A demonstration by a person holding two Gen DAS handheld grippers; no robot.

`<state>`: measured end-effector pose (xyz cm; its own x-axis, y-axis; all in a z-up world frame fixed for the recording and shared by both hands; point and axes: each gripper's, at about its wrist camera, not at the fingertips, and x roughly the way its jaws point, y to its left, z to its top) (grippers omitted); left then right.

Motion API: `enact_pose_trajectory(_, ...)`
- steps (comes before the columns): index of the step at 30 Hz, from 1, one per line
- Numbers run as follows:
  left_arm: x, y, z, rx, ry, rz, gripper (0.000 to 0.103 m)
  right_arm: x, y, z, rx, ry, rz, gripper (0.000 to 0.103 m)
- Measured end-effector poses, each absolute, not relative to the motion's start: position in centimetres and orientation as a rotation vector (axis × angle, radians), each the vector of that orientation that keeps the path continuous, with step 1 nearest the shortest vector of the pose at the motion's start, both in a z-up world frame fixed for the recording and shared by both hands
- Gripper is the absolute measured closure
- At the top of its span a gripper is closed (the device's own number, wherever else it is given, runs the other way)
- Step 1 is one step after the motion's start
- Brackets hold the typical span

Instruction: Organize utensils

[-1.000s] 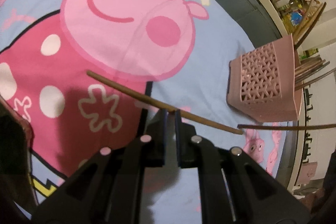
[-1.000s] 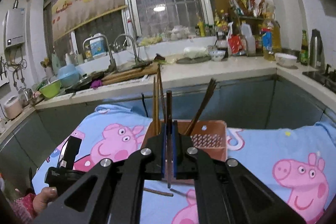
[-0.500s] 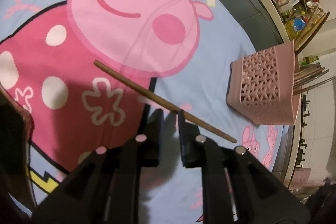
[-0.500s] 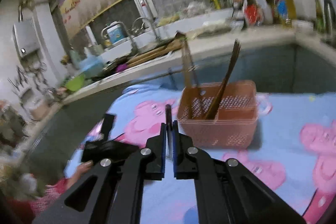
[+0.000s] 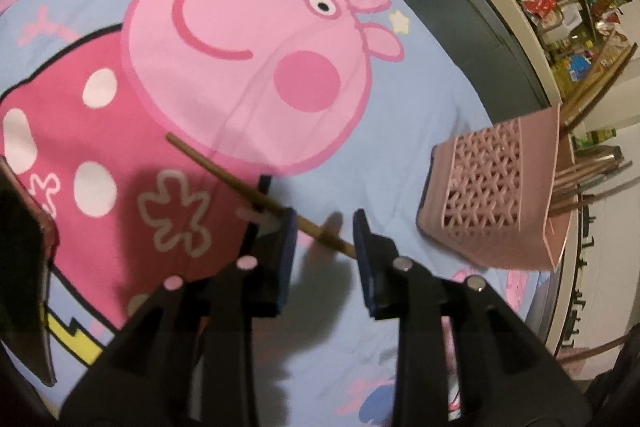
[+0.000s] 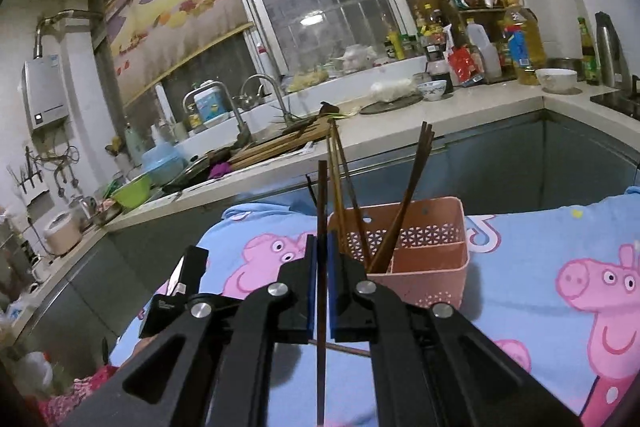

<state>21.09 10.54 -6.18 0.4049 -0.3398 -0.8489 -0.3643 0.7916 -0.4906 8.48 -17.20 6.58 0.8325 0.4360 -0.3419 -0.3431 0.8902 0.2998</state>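
Left black two-finger gripper (image 5: 324, 227): jaws opening, long brown wooden chopstick (image 5: 224, 175) lying loose between them on blue cartoon-pig cloth (image 5: 420, 75). Right black gripper (image 6: 322, 259): clamped on upright dark chopstick (image 6: 322, 195), beside pink perforated plastic basket (image 6: 424, 251) holding chopsticks.

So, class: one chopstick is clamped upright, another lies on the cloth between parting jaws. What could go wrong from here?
1. The right gripper pinches its dark chopstick along a narrow line; it might pivot or slip before reaching the pink basket.
2. The left gripper is opening around the loose chopstick; it may roll on the soft cloth.
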Motion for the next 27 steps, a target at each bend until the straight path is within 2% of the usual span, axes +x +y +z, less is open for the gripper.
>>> enact_pose_trajectory(4, 21.8, 10.0, -5.8, -0.681, 1.212, 0.070, 0.076, 8.8, -17.6, 6.2, 0.255, 0.414, 0.429, 0.103)
enact_pose_trajectory(7, 22.6, 9.8, -6.7, -0.715, 1.351, 0.088, 0.075, 8.4, -18.0, 6.6, 0.260, 0.398, 0.435, 0.103)
enact_pose_trajectory(10, 23.4, 9.1, -7.0, -0.639, 1.401, 0.087, 0.073, 8.3, -18.5, 7.3, 0.253, 0.374, 0.433, 0.103)
enact_pose_trajectory(12, 23.6, 9.3, -7.4, -0.655, 1.417, 0.099, 0.077, 8.3, -18.7, 8.0, 0.245, 0.347, 0.429, 0.103)
enact_pose_trajectory(14, 23.4, 9.9, -8.0, -0.673, 1.422, 0.121, 0.088, 8.4, -18.4, 8.5, 0.215, 0.304, 0.415, 0.103)
enact_pose_trajectory(18, 23.1, 9.5, -8.4, -0.611, 1.393, 0.072, 0.091, 9.7, -17.3, 8.2, 0.168, 0.282, 0.395, 0.103)
enact_pose_trajectory(19, 23.0, 9.4, -8.8, -0.591, 1.406, 0.072, 0.102, 9.9, -17.1, 7.9, 0.162, 0.282, 0.392, 0.103)
enact_pose_trajectory(27, 22.4, 10.2, -10.2, -0.633, 1.392, 0.034, 0.102, 11.3, -15.8, 5.6, 0.078, 0.246, 0.318, 0.103)
